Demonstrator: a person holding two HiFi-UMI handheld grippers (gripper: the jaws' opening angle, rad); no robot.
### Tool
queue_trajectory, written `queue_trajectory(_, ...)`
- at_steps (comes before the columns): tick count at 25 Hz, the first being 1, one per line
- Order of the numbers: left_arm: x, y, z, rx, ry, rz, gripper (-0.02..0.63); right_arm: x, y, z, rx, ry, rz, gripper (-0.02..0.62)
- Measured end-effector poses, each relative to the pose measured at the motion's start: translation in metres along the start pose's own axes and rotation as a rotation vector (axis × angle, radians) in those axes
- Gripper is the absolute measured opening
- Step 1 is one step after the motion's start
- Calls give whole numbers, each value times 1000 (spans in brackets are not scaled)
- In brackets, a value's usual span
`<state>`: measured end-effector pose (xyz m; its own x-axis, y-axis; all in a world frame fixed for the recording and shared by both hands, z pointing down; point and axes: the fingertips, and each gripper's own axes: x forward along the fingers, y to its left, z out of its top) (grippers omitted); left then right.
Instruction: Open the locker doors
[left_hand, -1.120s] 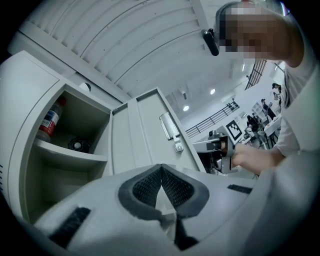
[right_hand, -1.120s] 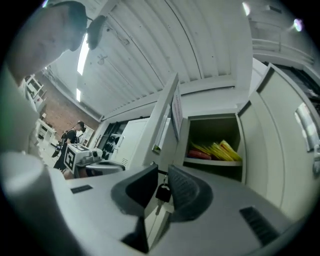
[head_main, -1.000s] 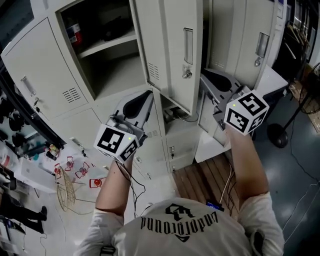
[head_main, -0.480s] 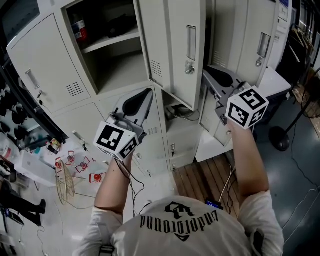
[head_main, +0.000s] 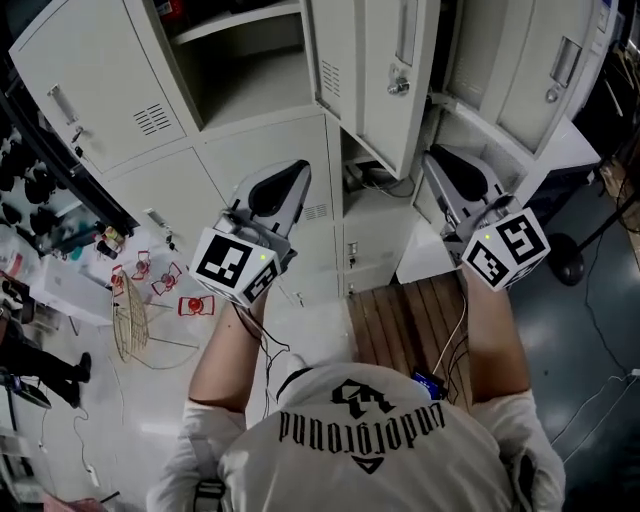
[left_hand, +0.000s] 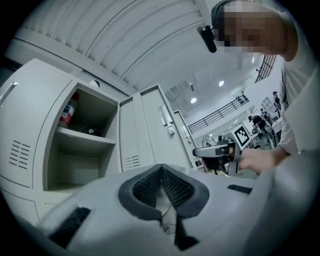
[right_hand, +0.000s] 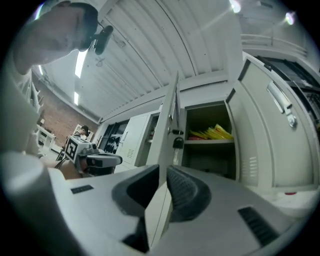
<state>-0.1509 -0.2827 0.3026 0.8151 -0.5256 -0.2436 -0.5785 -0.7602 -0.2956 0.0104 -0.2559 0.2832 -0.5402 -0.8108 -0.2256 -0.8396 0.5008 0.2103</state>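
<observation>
A bank of cream lockers (head_main: 120, 80) fills the far side of the head view. An upper compartment (head_main: 240, 70) with a shelf stands open. Its door (head_main: 365, 70), with a key in the lock, swings out toward me. The door to the right (head_main: 540, 80) is also open. The lower doors (head_main: 260, 160) are closed. My left gripper (head_main: 292, 172) (left_hand: 161, 170) is shut and empty, in front of a lower door. My right gripper (head_main: 437, 158) (right_hand: 165, 172) has just been opening to a narrow gap. The open door's thin edge (right_hand: 172, 125) lines up with that gap, and the pads are not pressing on it.
A red canister (left_hand: 67, 111) stands on the open locker's upper shelf. Yellow items (right_hand: 217, 132) lie on a shelf in the right locker. On the floor are a wooden pallet (head_main: 400, 320), small clutter at left (head_main: 150, 280) and a fan base (head_main: 560, 250).
Both grippers have sunk lower in front of the lockers. The right gripper has come down and away from the open door's lower corner. The lockers sit higher in the head view.
</observation>
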Motion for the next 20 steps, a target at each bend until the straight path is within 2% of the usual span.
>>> queue_trajectory(3, -15, -12, -28, -9, 41, 8, 8, -12, 23, -42, 14, 38, 12, 52)
queue_trajectory(7, -33, -37, -68, -63, 108, -3, 8, -20, 53, -86, -40, 80, 34, 42)
queue_trajectory(11, -53, -56, -103, -98, 138, -2, 8, -27, 75, -118, 10, 90, 62, 15)
queue_trajectory(16, -88, -63, -132, -132, 175, 46, 8, -35, 93, -153, 58, 101, 88, 5)
queue_trajectory(20, -114, -63, -145, -140, 213, 100, 8, -36, 112, -170, 56, 107, 127, 5)
